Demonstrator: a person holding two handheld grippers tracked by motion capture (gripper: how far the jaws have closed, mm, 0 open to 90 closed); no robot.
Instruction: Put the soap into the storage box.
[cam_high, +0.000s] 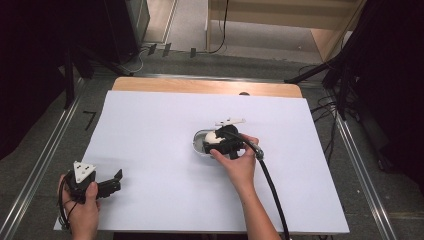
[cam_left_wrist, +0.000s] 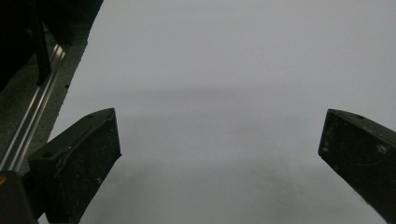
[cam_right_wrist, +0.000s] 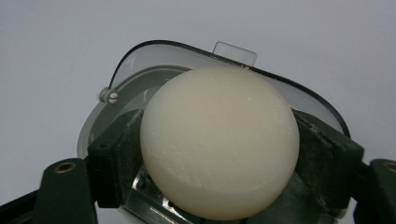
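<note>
A round cream soap bar sits between the two black jaws of my right gripper, and the pads lie against its left and right sides. Under it is a clear soap dish with a small tab at its far rim. In the high view the soap bar and soap dish are at the middle of the white table, with my right gripper pointing left over the dish. My left gripper rests at the near left corner, and in its own view my left gripper stands wide open with nothing between its jaws.
The white sheet ends in a wooden strip at the far edge. Metal rails run along both sides of the table. My right gripper's black cable trails back across the near right part of the table.
</note>
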